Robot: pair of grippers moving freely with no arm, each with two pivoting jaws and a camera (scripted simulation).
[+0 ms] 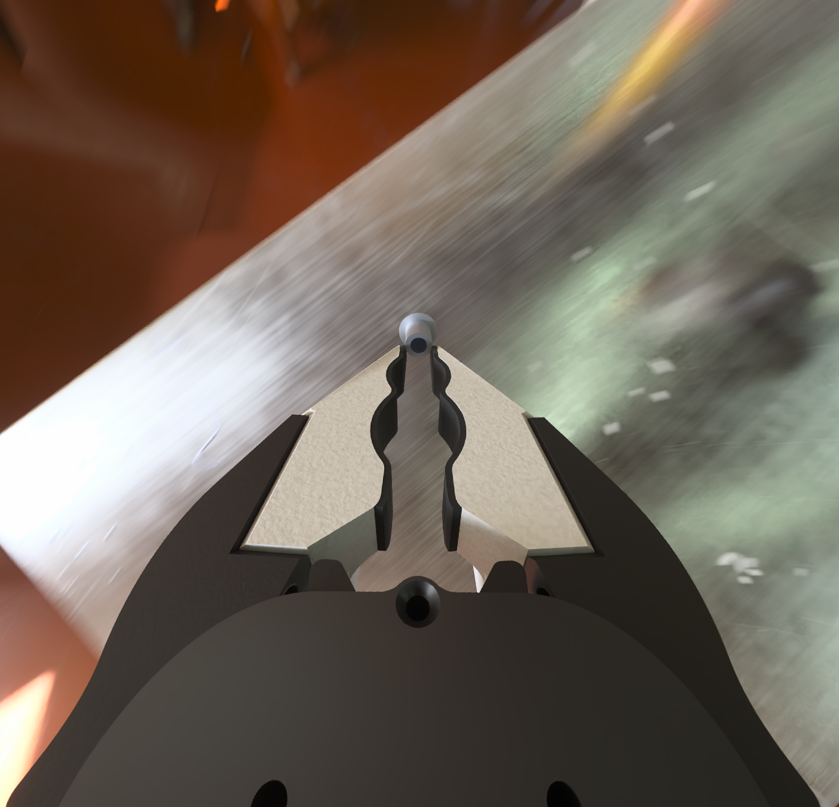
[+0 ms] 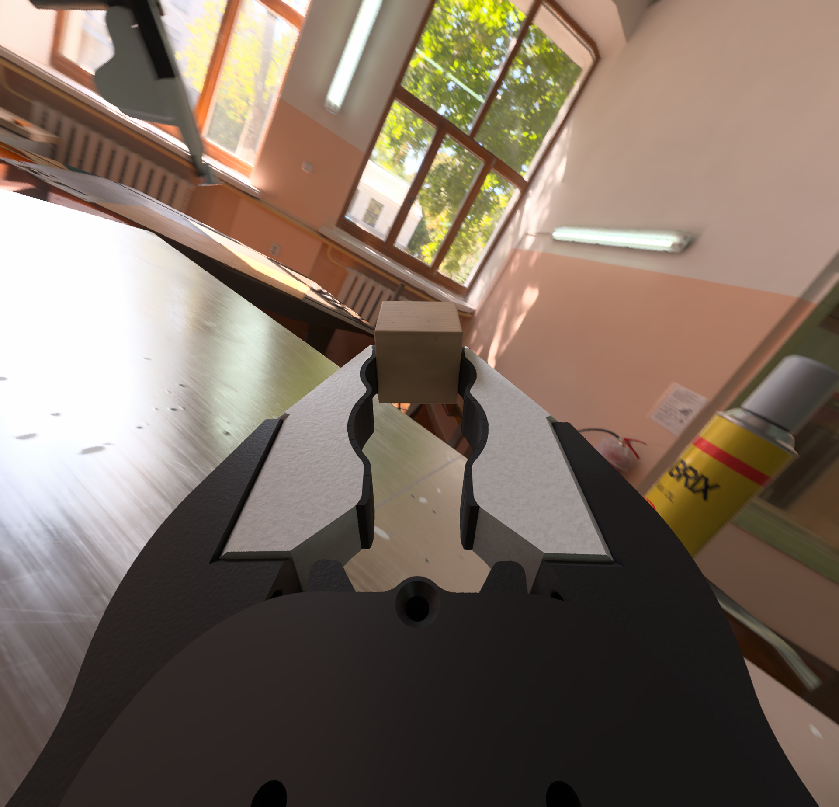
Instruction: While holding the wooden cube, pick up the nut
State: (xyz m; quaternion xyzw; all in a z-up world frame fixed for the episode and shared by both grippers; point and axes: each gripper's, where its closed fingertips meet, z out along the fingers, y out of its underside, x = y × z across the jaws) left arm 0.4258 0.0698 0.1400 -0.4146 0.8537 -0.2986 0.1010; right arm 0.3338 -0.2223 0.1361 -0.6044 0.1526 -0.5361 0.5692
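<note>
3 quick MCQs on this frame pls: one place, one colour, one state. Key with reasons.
1. Where does the spray can sit in the right wrist view?
A. right of the right gripper
B. left of it
C. between its jaws

2. What colour is the can's body?
A. blue
B. yellow with a red band
C. black

3. What is the left gripper doing?
A. wide open, empty
B. gripping the wooden cube
C. shut on the nut

Key: 1 A, it stands off the right gripper's right side. 2 B, yellow shows under a grey cap. 3 C, the small grey nut is pinched at the tips; the wooden cube is in the right gripper.
</note>
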